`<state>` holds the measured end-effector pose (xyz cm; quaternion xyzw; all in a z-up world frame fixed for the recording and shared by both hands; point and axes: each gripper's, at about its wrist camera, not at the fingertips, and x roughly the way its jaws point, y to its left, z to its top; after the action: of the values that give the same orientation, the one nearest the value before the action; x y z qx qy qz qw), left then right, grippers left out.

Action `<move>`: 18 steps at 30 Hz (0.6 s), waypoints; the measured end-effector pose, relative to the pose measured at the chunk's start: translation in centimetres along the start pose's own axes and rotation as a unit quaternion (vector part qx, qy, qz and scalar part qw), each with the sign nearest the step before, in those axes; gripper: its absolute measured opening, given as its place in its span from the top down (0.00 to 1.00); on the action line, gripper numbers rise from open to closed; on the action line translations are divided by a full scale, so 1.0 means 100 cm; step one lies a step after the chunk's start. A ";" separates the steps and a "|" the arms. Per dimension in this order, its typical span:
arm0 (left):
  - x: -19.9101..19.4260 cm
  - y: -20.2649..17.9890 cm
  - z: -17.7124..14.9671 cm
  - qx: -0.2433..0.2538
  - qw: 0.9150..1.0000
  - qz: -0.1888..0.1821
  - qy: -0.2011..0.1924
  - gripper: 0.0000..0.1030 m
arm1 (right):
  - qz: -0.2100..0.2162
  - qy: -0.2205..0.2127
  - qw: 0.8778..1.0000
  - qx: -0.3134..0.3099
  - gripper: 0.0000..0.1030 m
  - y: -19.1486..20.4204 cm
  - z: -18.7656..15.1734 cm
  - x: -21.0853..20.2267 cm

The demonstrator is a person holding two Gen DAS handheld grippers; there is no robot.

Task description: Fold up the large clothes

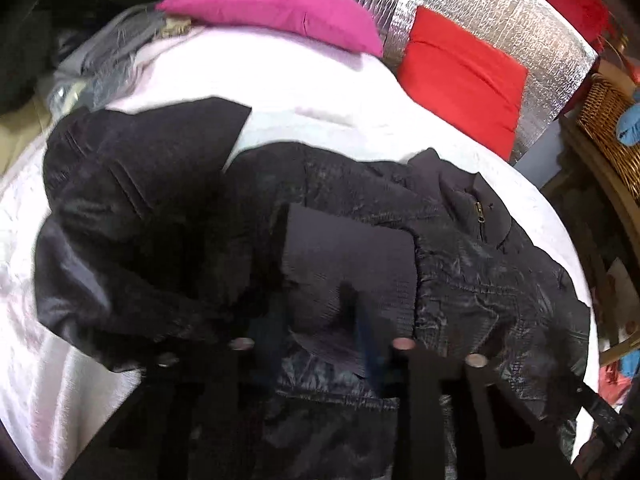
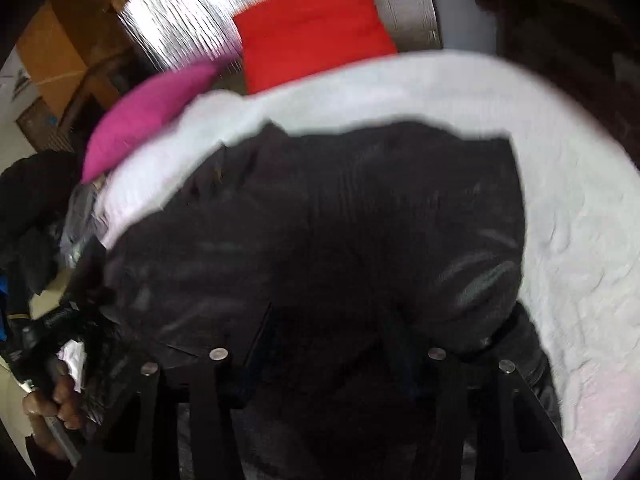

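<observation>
Left wrist view: black jacket (image 1: 360,216) lay crumpled on white bedcover (image 1: 320,92), pink pillow (image 1: 276,8) far. Left gripper (image 1: 320,320) and right gripper (image 2: 328,344) hung over it; grip unclear on both.

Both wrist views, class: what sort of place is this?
Probably a bedroom: a white textured bedspread, a magenta pillow and a red cushion at its head, and a black quilted jacket spread out for folding.

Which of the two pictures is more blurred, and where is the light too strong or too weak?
Right wrist view: more blurred, the black jacket smeared and the silver sheet streaked. Left wrist view: sharper, the zipper readable, though the near fingers are smeared. In both, the white bed cover is nearly washed out, the jacket's folds sink into black, and the fisheye curves the bed edge.
</observation>
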<state>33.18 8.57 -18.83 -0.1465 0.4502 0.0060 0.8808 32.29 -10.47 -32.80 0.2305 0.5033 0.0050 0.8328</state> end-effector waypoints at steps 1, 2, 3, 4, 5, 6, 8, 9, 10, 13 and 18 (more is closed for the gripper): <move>-0.005 0.001 0.001 -0.003 1.000 -0.004 -0.005 0.77 | -0.003 -0.001 1.000 -0.004 0.47 0.001 0.000 0.000; -0.009 0.002 0.002 -0.004 1.000 -0.007 -0.008 0.79 | -0.002 -0.002 1.000 -0.007 0.47 0.001 0.000 -0.001; -0.018 0.003 0.003 -0.003 1.000 -0.006 -0.017 0.80 | 0.009 -0.003 1.000 -0.004 0.47 0.002 0.001 -0.004; -0.023 0.003 0.004 0.002 1.000 -0.001 -0.024 0.80 | 0.020 -0.003 1.000 0.000 0.47 0.002 0.001 -0.007; -0.028 0.003 0.003 0.005 1.000 0.004 -0.029 0.80 | 0.030 -0.005 1.000 0.002 0.47 0.002 0.000 -0.011; -0.033 0.005 0.002 0.007 0.999 0.009 -0.034 0.80 | 0.040 -0.008 0.999 0.000 0.47 0.006 0.000 -0.015; -0.034 0.010 0.001 0.001 1.000 0.008 -0.028 0.80 | 0.046 -0.014 0.999 -0.012 0.47 0.013 0.000 -0.018; -0.032 0.013 0.000 -0.001 1.000 0.011 -0.020 0.80 | 0.043 -0.011 0.999 -0.020 0.47 0.017 -0.002 -0.016; -0.026 0.014 0.000 -0.001 1.000 0.013 -0.012 0.80 | 0.035 -0.004 0.999 -0.025 0.47 0.020 -0.003 -0.012; -0.004 0.021 0.000 -0.010 0.999 0.019 0.031 0.76 | 0.007 0.030 0.999 -0.038 0.47 0.026 -0.010 0.007; -0.017 0.034 0.004 -0.031 0.998 -0.014 0.048 0.51 | 0.036 0.020 0.999 -0.031 0.46 0.032 -0.005 -0.005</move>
<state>31.97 12.13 -18.11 -0.1802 0.4896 0.0011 0.8531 32.34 -7.54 -31.36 0.2226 0.5110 0.0548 0.8285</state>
